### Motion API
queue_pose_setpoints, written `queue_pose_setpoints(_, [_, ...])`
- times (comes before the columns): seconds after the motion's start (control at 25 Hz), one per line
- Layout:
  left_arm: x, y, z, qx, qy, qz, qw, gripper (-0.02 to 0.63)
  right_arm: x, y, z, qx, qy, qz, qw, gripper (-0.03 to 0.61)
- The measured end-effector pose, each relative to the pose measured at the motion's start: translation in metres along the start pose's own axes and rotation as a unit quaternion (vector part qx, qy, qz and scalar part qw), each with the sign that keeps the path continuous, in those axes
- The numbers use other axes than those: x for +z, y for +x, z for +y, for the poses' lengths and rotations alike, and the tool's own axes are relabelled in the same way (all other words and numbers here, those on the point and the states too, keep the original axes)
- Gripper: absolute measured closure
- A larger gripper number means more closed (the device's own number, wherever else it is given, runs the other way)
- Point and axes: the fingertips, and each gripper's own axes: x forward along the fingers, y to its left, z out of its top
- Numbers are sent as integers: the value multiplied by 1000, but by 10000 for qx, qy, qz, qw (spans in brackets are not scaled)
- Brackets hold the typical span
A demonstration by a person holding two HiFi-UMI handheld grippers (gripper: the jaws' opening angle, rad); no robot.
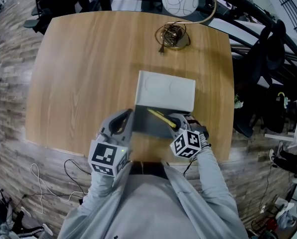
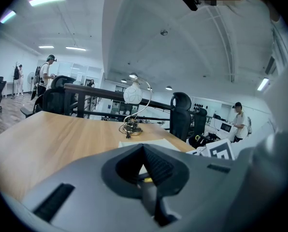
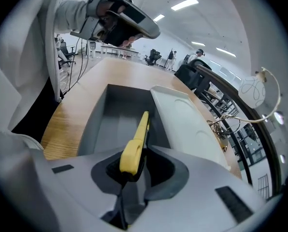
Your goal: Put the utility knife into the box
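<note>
A grey box (image 1: 149, 125) lies open near the table's front edge, its white lid (image 1: 166, 90) folded back behind it. My right gripper (image 1: 174, 123) is shut on the yellow utility knife (image 1: 161, 117), at the box's right end. In the right gripper view the knife (image 3: 136, 143) sticks forward from the jaws, over the box's grey inside (image 3: 116, 116). My left gripper (image 1: 124, 119) hovers at the box's left end; in its own view its jaws stand shut together. The same left gripper (image 3: 122, 19) shows high in the right gripper view, above the box's far end.
A globe lamp (image 1: 180, 0) with a coiled cable at its base (image 1: 172, 35) stands at the table's back edge. Office chairs (image 1: 268, 68) crowd the right side of the table. Loose cables (image 1: 49, 180) lie on the floor at the left.
</note>
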Motion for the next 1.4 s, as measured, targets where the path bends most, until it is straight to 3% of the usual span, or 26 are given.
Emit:
queue_pose_setpoints(0.16, [-6,-2,-1,-15,-32,120,9999,595,-2,1,1,233,357,143,9990,490])
queue_pose_setpoints(0.44, [2,-2,-1,21,-32,-57,10000,595,1,-1,4,323,569,115,9978,468])
queue_pose_setpoints(1.12, [7,0,-6,-61,29,-50,10000,595,8,-12,-2,147,1163,-172,9930,468])
queue_pose_setpoints(1.4, [15,-3,-7,-66,110,-122,9998,595,21,-28,-17,-134,1595,-547,9856,468])
